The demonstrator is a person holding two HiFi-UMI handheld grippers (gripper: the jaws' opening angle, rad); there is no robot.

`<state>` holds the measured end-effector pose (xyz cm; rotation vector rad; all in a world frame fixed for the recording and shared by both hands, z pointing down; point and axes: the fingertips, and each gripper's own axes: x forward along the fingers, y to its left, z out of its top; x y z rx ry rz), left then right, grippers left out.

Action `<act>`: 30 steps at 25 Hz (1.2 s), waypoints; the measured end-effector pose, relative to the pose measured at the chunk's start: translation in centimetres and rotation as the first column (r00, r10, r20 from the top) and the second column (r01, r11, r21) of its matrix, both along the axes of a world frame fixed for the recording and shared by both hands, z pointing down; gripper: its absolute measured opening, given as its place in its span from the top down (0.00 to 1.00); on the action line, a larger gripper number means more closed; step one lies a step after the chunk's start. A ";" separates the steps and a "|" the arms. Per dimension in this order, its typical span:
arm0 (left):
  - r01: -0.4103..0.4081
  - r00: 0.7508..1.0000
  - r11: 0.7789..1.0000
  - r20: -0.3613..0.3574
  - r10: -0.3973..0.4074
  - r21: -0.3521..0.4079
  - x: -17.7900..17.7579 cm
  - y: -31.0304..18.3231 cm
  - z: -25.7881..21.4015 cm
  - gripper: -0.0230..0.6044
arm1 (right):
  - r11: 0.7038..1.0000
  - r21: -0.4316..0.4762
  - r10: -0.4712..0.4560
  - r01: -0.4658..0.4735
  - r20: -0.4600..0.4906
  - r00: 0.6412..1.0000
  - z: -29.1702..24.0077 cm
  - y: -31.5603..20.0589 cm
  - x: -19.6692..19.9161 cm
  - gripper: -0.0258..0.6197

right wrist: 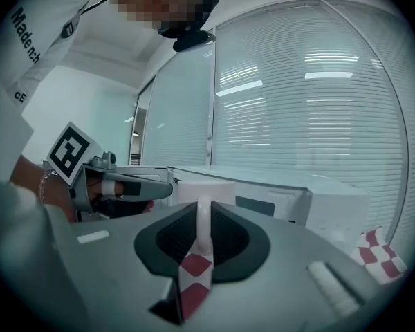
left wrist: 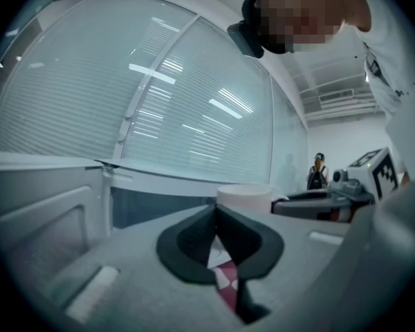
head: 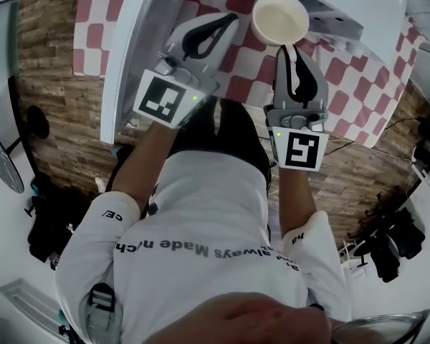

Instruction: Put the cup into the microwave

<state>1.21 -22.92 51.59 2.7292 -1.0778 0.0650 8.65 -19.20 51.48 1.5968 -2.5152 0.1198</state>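
Note:
The cream cup (head: 279, 18) hangs by its handle from my right gripper (head: 292, 50), which is shut on that handle. It is just in front of the white microwave (head: 358, 6), over the checked cloth. In the right gripper view the handle stands upright between the jaws of my right gripper (right wrist: 203, 220), with the cup (right wrist: 206, 191) behind it. My left gripper (head: 231, 20) is shut and holds nothing, close to the left of the cup. In the left gripper view my left gripper (left wrist: 218, 218) shows its jaws met, with the cup (left wrist: 243, 196) beyond them.
The microwave door (head: 129, 49) stands open at the left, a long white panel beside my left gripper. A red-and-white checked cloth (head: 236, 67) covers the table under both grippers. Wood-pattern floor shows on either side. A person stands far off (left wrist: 319, 171).

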 end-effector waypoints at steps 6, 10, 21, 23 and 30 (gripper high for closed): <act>0.022 1.000 0.999 -0.005 -0.022 -0.036 0.0 -2.2 3.1 0.96 | 1.000 -0.014 -0.006 0.006 -0.024 1.000 3.3 -2.3 -0.1 0.90; 0.049 0.999 0.997 -0.016 -0.050 -0.051 -0.4 -3.7 4.7 0.96 | 1.000 -0.023 0.006 -0.006 -0.007 1.000 4.8 -3.9 -0.3 0.90; 0.064 0.998 0.997 0.001 -0.064 -0.044 -0.3 -7.5 7.0 0.96 | 0.999 -0.035 0.017 -0.018 -0.025 1.000 7.9 -8.2 -0.6 0.90; 0.057 0.998 0.998 0.013 -0.057 -0.037 -0.1 -8.0 7.4 0.96 | 1.000 -0.027 0.015 -0.015 -0.021 1.000 8.2 -9.0 -0.7 0.90; 0.052 0.998 0.998 0.039 -0.051 -0.024 0.4 -9.7 8.4 0.96 | 0.999 -0.024 0.033 -0.033 0.003 0.999 9.2 -11.1 -0.4 0.90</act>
